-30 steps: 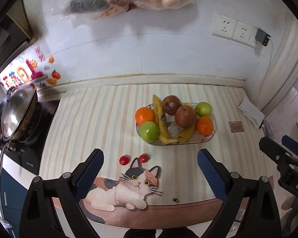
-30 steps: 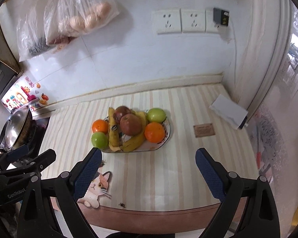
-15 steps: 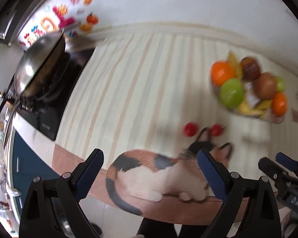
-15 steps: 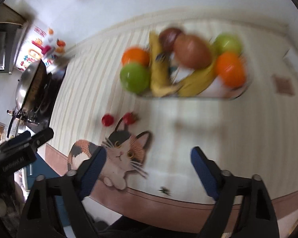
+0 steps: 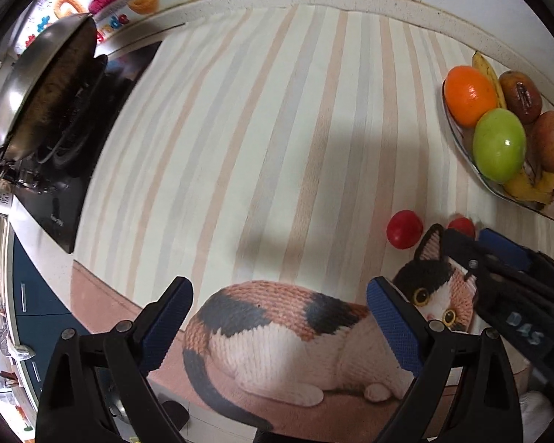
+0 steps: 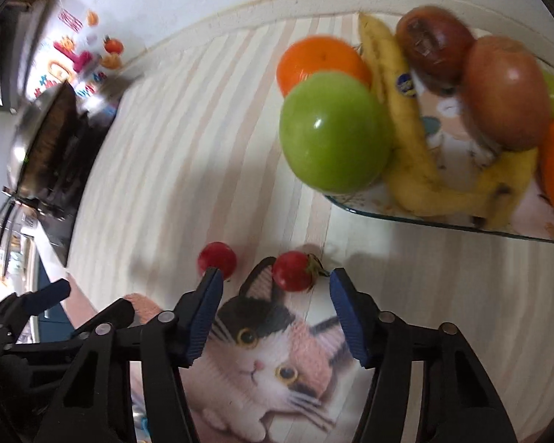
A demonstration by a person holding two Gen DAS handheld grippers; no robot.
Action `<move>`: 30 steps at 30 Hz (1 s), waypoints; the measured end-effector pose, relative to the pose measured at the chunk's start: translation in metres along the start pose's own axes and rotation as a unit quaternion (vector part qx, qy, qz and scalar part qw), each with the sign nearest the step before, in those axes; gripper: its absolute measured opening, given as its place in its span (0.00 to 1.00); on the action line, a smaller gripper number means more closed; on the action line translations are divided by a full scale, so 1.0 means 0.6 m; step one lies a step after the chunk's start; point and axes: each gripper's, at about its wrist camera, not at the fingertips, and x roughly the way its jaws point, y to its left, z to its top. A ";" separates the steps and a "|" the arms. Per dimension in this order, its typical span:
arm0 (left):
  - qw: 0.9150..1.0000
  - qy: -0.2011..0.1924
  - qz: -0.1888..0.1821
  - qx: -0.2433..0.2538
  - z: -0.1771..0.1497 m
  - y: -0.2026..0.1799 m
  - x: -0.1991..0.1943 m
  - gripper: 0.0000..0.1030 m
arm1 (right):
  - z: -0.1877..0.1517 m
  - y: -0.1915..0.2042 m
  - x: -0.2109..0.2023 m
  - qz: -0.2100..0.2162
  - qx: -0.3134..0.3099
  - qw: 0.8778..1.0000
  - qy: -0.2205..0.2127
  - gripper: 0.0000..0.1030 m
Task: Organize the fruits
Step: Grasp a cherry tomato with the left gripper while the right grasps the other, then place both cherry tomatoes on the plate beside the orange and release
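The right gripper (image 6: pixel 275 286) has its fingers spread around the stemmed cherry tomato (image 6: pixel 293 271) near the desk's front edge — reaching stage; next, close gently. The left gripper (image 5: pixel 279 310), likewise spread, carries nothing.

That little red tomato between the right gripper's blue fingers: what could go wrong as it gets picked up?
The tomato with the stem is round and lies near the tips of the open right gripper, so it may roll or squirt out. The second tomato sits beside the left fingertip and could be knocked. The fruit tray is crowded; the green apple overhangs its rim.
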 end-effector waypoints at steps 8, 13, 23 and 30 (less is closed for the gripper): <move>0.999 -0.007 -0.049 0.018 0.028 -0.013 0.012 0.70 | -0.009 -0.002 0.001 -0.031 -0.024 0.999 -0.028 0.26; 0.995 -0.005 -0.090 0.042 0.044 -0.045 0.016 0.69 | -0.028 -0.024 -0.041 -0.034 -0.016 0.998 -0.042 0.26; 0.987 0.033 -0.125 0.093 0.065 -0.122 0.069 0.38 | -0.061 -0.116 -0.089 -0.052 0.055 0.996 -0.049 0.26; 0.987 0.024 -0.129 0.098 0.063 -0.137 0.067 0.26 | -0.078 -0.163 -0.123 -0.052 0.089 0.993 -0.066 0.26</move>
